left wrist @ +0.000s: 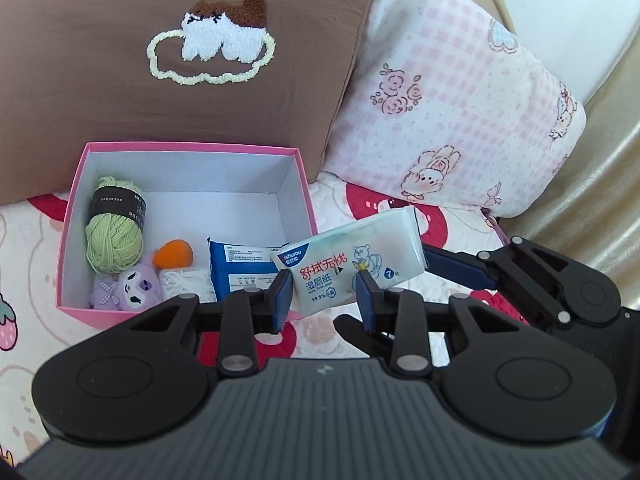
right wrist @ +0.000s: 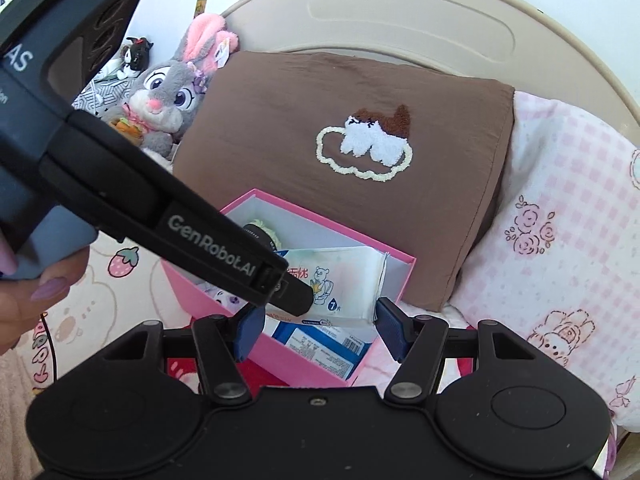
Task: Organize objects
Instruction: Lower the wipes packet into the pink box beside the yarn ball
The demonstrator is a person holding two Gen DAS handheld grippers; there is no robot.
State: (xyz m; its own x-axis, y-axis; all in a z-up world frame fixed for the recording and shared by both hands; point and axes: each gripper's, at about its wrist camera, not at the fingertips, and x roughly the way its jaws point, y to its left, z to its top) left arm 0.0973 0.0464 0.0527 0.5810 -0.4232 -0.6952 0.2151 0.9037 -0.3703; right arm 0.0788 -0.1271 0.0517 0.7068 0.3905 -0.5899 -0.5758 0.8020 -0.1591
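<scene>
A white wet-wipes pack (left wrist: 352, 264) with a bear picture hangs in the air beside the right wall of an open pink box (left wrist: 308, 196). My left gripper (left wrist: 325, 296) is shut on the pack's near end. My right gripper (right wrist: 316, 326) has its jaws spread wide around the pack's other end (right wrist: 352, 284), touching little or nothing. In the box lie a green yarn ball (left wrist: 114, 236), an orange toy (left wrist: 174, 256), a purple plush (left wrist: 138, 286), a small white packet (left wrist: 184, 282) and a blue pack (left wrist: 240, 268).
The box stands on a strawberry-print bedspread (left wrist: 24, 248). A brown pillow (left wrist: 160, 60) leans right behind it, with a pink checked pillow (left wrist: 460, 120) to its right. A grey rabbit plush (right wrist: 168, 96) sits back left, by the beige headboard (right wrist: 400, 8).
</scene>
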